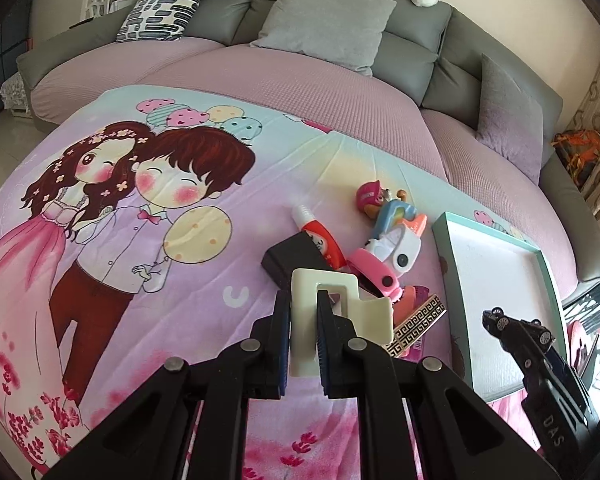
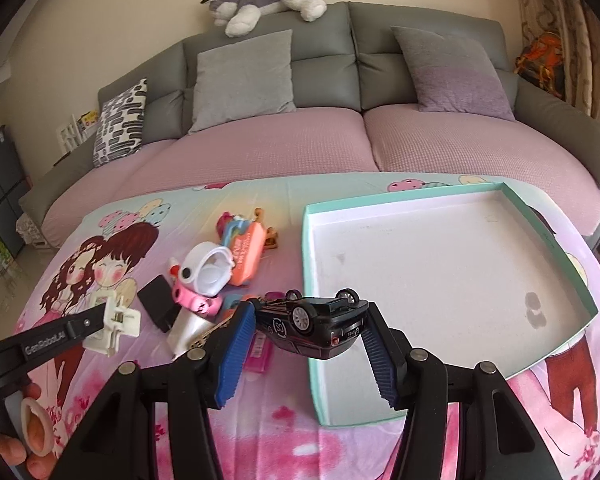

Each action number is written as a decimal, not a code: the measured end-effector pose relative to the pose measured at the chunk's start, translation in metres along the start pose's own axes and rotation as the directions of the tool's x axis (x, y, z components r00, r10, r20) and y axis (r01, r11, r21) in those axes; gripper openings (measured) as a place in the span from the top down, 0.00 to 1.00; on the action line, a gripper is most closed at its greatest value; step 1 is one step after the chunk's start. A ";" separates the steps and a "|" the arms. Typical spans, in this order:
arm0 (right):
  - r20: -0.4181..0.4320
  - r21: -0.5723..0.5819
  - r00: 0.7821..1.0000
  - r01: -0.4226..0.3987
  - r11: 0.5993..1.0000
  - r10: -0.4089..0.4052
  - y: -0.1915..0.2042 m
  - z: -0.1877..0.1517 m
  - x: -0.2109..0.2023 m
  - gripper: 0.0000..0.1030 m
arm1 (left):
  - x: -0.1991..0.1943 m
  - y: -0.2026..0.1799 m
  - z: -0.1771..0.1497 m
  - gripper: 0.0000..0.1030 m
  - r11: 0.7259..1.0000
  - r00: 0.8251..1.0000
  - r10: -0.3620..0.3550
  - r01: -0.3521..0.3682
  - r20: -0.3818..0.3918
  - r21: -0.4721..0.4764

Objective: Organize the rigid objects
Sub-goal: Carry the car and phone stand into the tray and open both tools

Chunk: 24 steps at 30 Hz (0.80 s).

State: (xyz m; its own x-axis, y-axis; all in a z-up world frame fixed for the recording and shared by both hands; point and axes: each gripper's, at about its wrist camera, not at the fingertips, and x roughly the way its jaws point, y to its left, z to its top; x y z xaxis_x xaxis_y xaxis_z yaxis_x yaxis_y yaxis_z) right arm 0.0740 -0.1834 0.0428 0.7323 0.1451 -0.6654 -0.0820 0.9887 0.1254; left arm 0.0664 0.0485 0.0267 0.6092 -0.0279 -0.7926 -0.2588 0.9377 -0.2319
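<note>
A: Which step was in hand?

B: The carry. Both tools were loaded. The left tool [image 1: 303, 330] was clenched on a cream plastic clip [image 1: 332, 312], held clear of the blanket [image 1: 180, 280]. The right tool [image 2: 306, 330] was grasping a black toy car [image 2: 312, 322], flipped wheels-up, its pads pressed on the car's two ends.

B: And the car sat over the near left edge of the teal tray [image 2: 440, 276], which lay empty on the blanket's right side.

A: The rest of the toys?

B: In a heap [image 2: 220, 276] left of the tray's left wall, near the blanket's middle: a pink-and-white toy, an orange one, a black block [image 2: 158, 300], a red-and-white tube [image 1: 320, 236].

A: So what did the next move call for?

B: I judged the car needed carrying further in over the tray floor, lowering, then the pads spreading. The clip had farther to go: across the heap, over the tray's left wall, without clipping the right tool.
</note>
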 end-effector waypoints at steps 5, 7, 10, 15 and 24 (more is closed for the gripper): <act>0.046 0.078 0.992 0.110 0.991 -0.114 -0.040 0.008 0.000 0.44 | 0.001 -0.034 0.003 0.88 0.996 1.000 -0.014 0.014 -0.001 0.082; 0.051 0.107 0.988 0.142 0.984 -0.148 -0.054 0.010 -0.001 0.44 | 0.001 -0.051 0.006 0.88 0.993 0.999 -0.037 0.038 -0.006 0.116; 0.064 0.149 0.977 0.190 0.970 -0.201 -0.072 0.011 -0.002 0.44 | 0.002 -0.080 0.011 0.88 0.983 0.998 -0.063 0.063 -0.006 0.174; 0.048 0.228 0.950 0.290 0.929 -0.308 -0.100 0.010 -0.004 0.44 | 0.014 -0.130 0.018 0.88 0.959 0.991 -0.132 0.134 -0.026 0.248; 0.000 0.288 0.934 0.341 0.895 -0.356 -0.129 0.004 0.003 0.44 | 0.054 -0.194 0.012 0.88 0.926 0.977 -0.197 0.211 -0.077 0.314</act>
State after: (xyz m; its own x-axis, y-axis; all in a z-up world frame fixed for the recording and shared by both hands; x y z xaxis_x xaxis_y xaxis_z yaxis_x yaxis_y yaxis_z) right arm 0.0890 -0.3112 0.0275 0.7131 -0.2168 -0.6667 0.3717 0.9233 0.0973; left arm 0.1581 -0.1309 0.0358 0.5884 -0.2385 -0.7726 0.1244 0.9708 -0.2049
